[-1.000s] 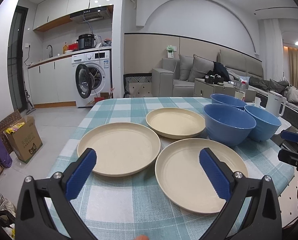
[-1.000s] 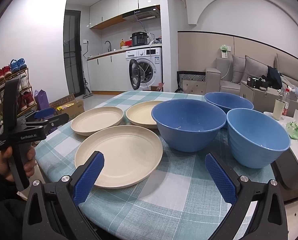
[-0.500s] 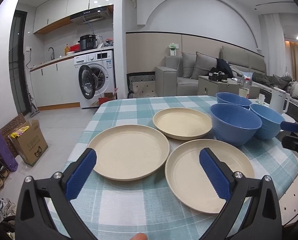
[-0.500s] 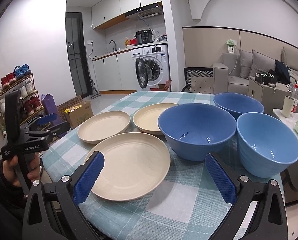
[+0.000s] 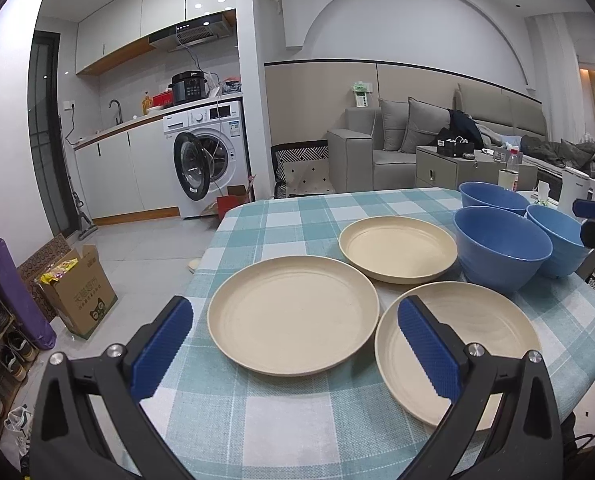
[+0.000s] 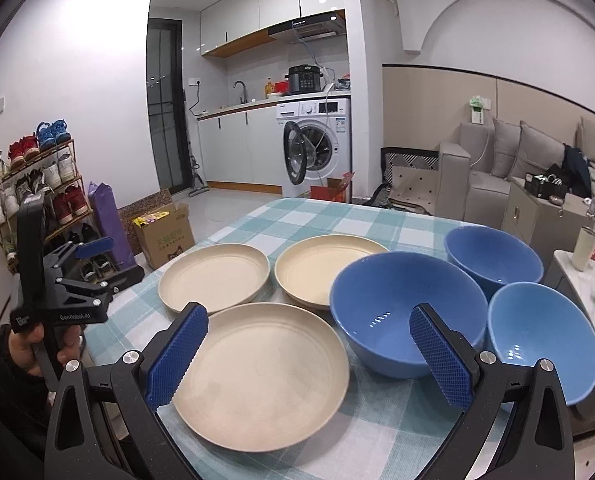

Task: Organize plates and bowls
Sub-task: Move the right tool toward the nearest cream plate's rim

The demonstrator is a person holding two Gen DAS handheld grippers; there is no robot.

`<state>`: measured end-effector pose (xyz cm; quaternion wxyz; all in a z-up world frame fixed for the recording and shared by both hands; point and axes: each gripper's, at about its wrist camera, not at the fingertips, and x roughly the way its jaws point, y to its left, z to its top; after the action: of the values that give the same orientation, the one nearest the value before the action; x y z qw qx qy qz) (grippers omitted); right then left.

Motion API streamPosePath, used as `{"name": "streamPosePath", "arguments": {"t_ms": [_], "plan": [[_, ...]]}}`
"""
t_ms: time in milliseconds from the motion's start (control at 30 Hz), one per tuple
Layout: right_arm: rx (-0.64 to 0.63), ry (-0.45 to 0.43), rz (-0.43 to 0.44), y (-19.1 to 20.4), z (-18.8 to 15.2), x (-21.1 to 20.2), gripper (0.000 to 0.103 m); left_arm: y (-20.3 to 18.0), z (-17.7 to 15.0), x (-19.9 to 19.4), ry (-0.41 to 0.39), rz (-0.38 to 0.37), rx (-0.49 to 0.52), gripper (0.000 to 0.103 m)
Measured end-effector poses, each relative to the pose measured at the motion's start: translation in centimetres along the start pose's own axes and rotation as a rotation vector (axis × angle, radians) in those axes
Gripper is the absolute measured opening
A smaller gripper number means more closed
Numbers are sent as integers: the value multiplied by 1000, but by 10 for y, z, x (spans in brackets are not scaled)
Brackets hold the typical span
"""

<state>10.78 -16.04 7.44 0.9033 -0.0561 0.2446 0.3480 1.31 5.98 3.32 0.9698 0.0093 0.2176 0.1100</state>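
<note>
Plates and bowls sit on the checked worktop (image 5: 281, 420), all ahead of both claws. The left claw (image 5: 293, 350) is spread wide and holds nothing, hovering over the near edge, framing the left plate (image 5: 293, 314). The right claw (image 6: 307, 356) is likewise apart and empty, over the near plate (image 6: 263, 376) and the big bowl (image 6: 407, 312). Beyond lie the far plate (image 6: 329, 266) and two more bowls, one far (image 6: 493, 258), one at the right edge (image 6: 543, 336). Bare cloth stays open on the far left.
</note>
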Motion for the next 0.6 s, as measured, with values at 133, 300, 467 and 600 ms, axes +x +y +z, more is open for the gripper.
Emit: {"name": "streamPosePath", "arguments": {"t_ms": [133,300,467,600], "plan": [[2,-3,17,2,17,10,103,7,5,2,-6,11,2,103],[15,36,61,3,34,31,103,16,12,2,-17,27,-7,103],[26,73,87,8,49,54,103,26,18,6,-10,36,-27,103],[8,96,89,15,56,71,103,34,19,11,1,46,-45,103]]}}
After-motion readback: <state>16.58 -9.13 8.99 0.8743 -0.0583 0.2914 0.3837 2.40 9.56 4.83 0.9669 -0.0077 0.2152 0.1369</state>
